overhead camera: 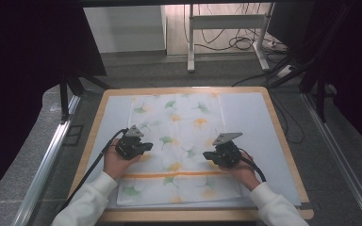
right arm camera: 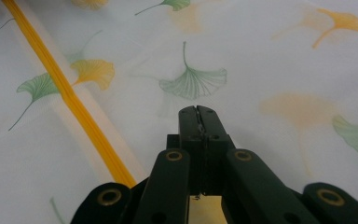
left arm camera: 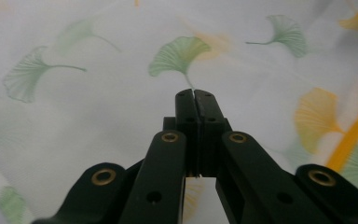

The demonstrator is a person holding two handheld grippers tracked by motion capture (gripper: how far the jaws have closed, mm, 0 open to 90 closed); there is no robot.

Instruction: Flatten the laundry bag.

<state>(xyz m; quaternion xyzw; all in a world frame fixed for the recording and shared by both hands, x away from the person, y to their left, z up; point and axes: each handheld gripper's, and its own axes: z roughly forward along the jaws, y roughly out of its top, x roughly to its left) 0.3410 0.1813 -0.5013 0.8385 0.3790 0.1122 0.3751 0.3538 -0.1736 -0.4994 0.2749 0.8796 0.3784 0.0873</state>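
A white cloth (overhead camera: pixel 179 136) printed with green and yellow ginkgo leaves lies flat on the table, with an orange stripe (overhead camera: pixel 169 175) across its near part. My left gripper (overhead camera: pixel 147 147) hovers over the cloth's left side, jaws shut with nothing between them; in the left gripper view its tips (left arm camera: pixel 195 95) point at a green leaf (left arm camera: pixel 179 56). My right gripper (overhead camera: pixel 206 154) is over the cloth's right side, also shut and empty; its tips (right arm camera: pixel 197 112) sit near a green leaf (right arm camera: pixel 193 81), and the orange stripe (right arm camera: pixel 70 98) runs to their left.
The cloth rests on a pale mat (overhead camera: pixel 259 122) on a wooden-edged table (overhead camera: pixel 283 136). Metal rails (overhead camera: pixel 42 169) flank the table. A white frame (overhead camera: pixel 226 23) and cables (overhead camera: pixel 240 42) stand on the floor beyond.
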